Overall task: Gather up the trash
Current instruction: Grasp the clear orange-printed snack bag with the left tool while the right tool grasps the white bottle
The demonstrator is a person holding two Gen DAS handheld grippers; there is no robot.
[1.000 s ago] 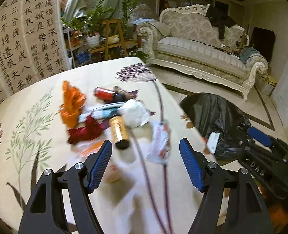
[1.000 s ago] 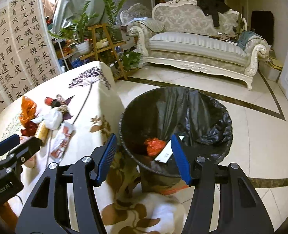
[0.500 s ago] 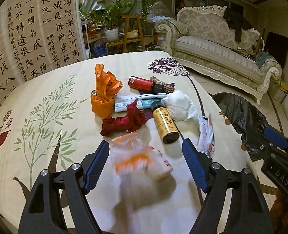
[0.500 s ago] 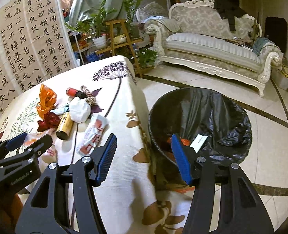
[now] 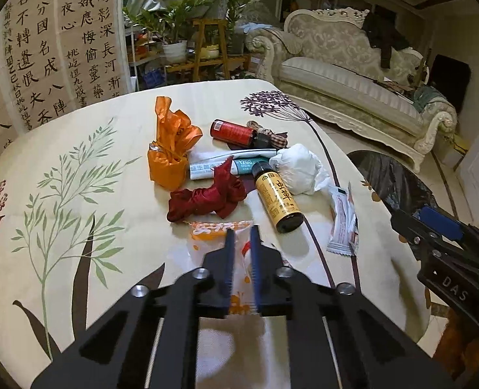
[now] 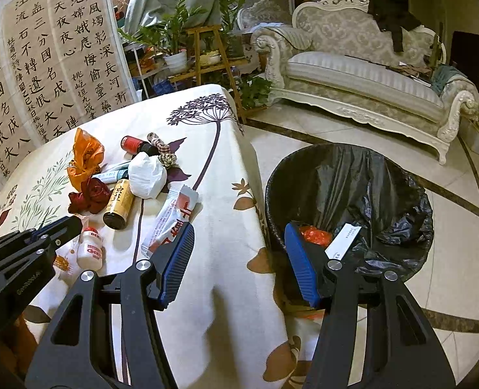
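Observation:
My left gripper is shut on a clear plastic bag with orange print at the near edge of a trash pile on the table. The pile holds a red ribbon, an orange wrapper, a yellow bottle, a red bottle, a tube, a white crumpled bag and a white-red sachet. My right gripper is open and empty, over the table edge beside the black-lined trash bin. A small white bottle lies by the left gripper.
The bin holds red trash and a white card. The table has a flowered cloth. A sofa and plant stands stand behind; a calligraphy screen is at the left.
My left gripper has moved forward and closed on the clear orange-print bag. My right gripper has swung left from over the bin toward the table edge, staying open.

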